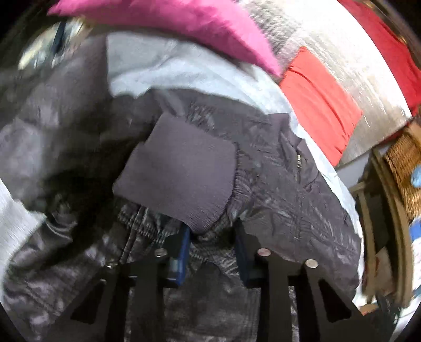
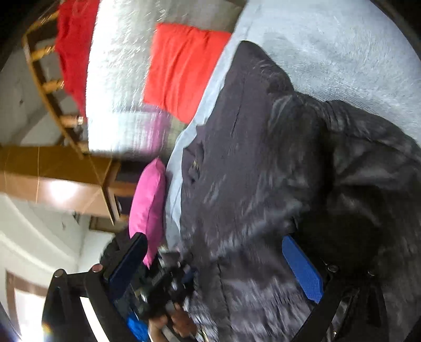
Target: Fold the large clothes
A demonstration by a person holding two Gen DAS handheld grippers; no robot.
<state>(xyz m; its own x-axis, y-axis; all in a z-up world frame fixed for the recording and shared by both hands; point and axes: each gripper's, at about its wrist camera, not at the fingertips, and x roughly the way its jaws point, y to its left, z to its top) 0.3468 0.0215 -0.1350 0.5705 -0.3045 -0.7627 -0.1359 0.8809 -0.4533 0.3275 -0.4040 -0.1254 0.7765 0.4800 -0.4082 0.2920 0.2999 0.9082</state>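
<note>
my left gripper (image 1: 213,236) pinching the ribbed knit cuff (image 1: 176,176) of a dark grey puffy jacket (image 1: 289,189) low centre, right gripper (image 2: 218,265) spread wide over the jacket, light blue bedsheet (image 2: 342,52) upper right

Bedroom in a home.
A bed spread with a pale blue sheet (image 2: 329,39) carries a pink pillow (image 1: 168,23), a red cushion (image 2: 181,65) and a white textured blanket (image 2: 115,79); a wooden headboard (image 2: 52,168) and a woven basket (image 1: 402,168) stand beside it against plain white walls.
</note>
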